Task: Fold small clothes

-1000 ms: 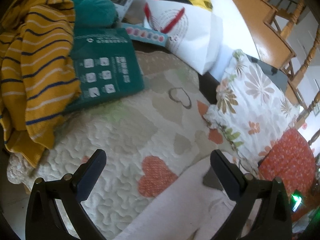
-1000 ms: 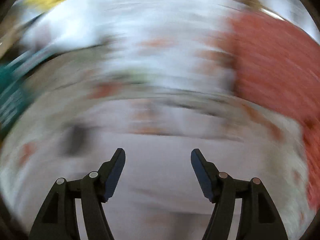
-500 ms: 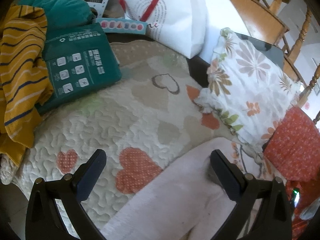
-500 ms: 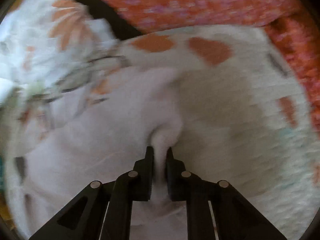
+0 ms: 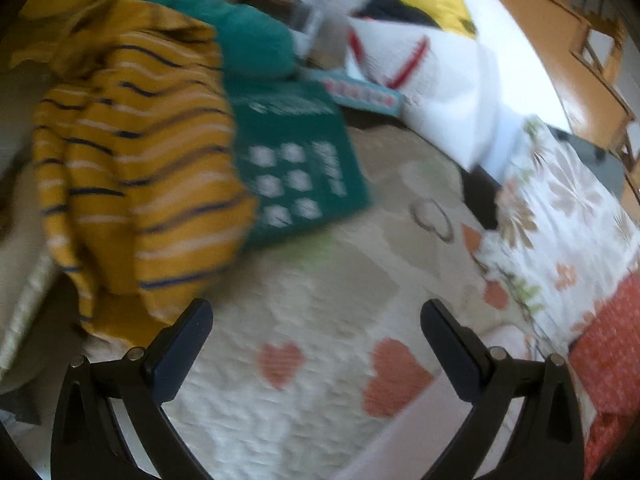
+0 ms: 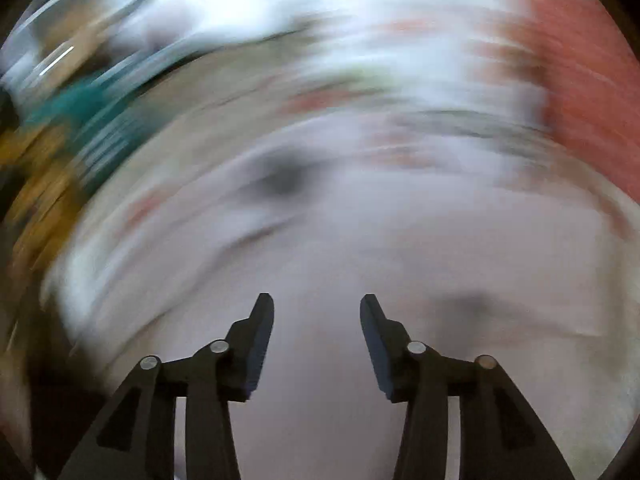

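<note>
Up close, the left gripper (image 5: 316, 320) has its jaws spread wide with nothing between them, hanging above a cream quilt (image 5: 320, 280) stitched with orange hearts. A strip of the pale pink garment (image 5: 404, 444) lies on the quilt at the lower right of the left wrist view, just beside the right-hand finger (image 5: 452, 352); whether the two touch cannot be told. The right gripper (image 6: 317, 320) is parted too, at a moderate gap and holding nothing, and it hangs over the same pale pink garment (image 6: 360, 272), which fills the lower half of that heavily smeared view; a dark blotch shows on the cloth farther out.

Beyond the left gripper, a green flat package (image 5: 296, 168) printed with a grid of white icons and a column of white text lies on the quilt; the writing is too blurred to read. A mustard sweater (image 5: 132, 168) with navy and white stripes is heaped at its left, overlapping its edge, and a teal garment (image 5: 248, 44) sits behind. A white bag (image 5: 432, 80) with red strokes stands farther back, with a narrow pale-blue box (image 5: 360, 92) marked by red dots in front of it. To the right lie a floral pillow (image 5: 560, 208) and an orange dotted fabric (image 5: 612, 340).
</note>
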Motion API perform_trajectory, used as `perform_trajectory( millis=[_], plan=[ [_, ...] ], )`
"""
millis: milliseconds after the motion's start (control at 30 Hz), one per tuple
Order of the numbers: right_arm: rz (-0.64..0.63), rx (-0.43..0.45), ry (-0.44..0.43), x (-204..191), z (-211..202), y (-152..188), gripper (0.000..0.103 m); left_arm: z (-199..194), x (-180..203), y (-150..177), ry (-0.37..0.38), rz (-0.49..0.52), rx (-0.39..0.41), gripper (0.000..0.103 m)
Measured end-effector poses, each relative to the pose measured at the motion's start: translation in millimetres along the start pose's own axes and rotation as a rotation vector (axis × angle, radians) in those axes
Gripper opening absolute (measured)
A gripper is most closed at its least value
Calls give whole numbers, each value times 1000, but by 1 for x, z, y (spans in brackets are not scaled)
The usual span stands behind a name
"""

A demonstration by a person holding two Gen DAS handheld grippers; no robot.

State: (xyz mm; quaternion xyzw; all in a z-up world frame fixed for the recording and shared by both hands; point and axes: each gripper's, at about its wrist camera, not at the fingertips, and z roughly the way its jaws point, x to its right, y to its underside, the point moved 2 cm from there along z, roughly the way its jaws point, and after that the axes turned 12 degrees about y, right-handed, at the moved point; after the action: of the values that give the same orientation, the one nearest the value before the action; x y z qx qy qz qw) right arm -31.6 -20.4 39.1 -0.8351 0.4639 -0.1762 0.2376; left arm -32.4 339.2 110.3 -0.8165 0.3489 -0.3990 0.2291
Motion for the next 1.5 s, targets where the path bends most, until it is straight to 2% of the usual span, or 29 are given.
perform_trajectory(
  millis=[100, 200, 233, 333, 367, 433, 533, 567, 600, 667, 767, 867, 933, 1033, 1100, 1133, 1233, 1333, 1400, 1500],
  plan=[
    [-239, 16, -84, -104, 7, 23, 51, -12, -27, -8, -43, -31, 33, 103],
    [-482, 57, -48, -174, 19, 48, 52, -24, -56, -16, -66, -89, 60, 103],
    [-566, 83, -2, -194, 23, 57, 52, -27, -64, -17, -70, -111, 67, 103],
    [-731, 159, 117, -222, 38, 73, 52, -32, -80, -18, -65, -152, 72, 103],
    [-768, 187, 149, -230, 43, 75, 55, -34, -82, -19, -62, -159, 74, 103],
    [-811, 222, 168, -241, 49, 76, 59, -35, -84, -19, -57, -161, 77, 103],
    [-821, 245, 201, -250, 57, 71, 57, -36, -82, -20, -54, -158, 83, 103],
    [-798, 243, 202, -249, 56, 67, 48, -36, -82, -20, -56, -158, 84, 103],
    [-759, 235, 191, -247, 52, 60, 29, -37, -83, -20, -57, -160, 85, 103],
    [-627, 184, 124, -234, 43, 39, 7, -37, -84, -19, -59, -168, 87, 103],
    [-376, 184, 38, -194, 16, -5, 6, -36, -82, -17, -58, -176, 84, 103],
    [-87, 249, -7, -119, -26, -57, 6, -28, -66, -13, -37, -155, 66, 103],
    [85, 294, -8, -60, -51, -81, 6, -18, -45, -7, -12, -119, 39, 103],
    [362, 346, 58, 54, -82, -96, 6, 0, -8, 5, 53, -71, -18, 103],
    [501, 348, 99, 116, -91, -88, 7, 10, 21, 13, 102, -34, -58, 103],
    [593, 337, 132, 157, -93, -78, 7, 17, 38, 19, 128, -10, -81, 103],
    [764, 280, 245, 240, -85, -41, 7, 32, 87, 38, 175, 86, -138, 103],
    [864, 190, 377, 301, -65, 0, 7, 46, 134, 60, 220, 180, -194, 103],
    [919, 136, 429, 330, -53, 26, 7, 56, 158, 75, 243, 227, -233, 103],
    [960, 54, 416, 363, -30, 53, 8, 71, 189, 99, 244, 305, -280, 103]
  ],
)
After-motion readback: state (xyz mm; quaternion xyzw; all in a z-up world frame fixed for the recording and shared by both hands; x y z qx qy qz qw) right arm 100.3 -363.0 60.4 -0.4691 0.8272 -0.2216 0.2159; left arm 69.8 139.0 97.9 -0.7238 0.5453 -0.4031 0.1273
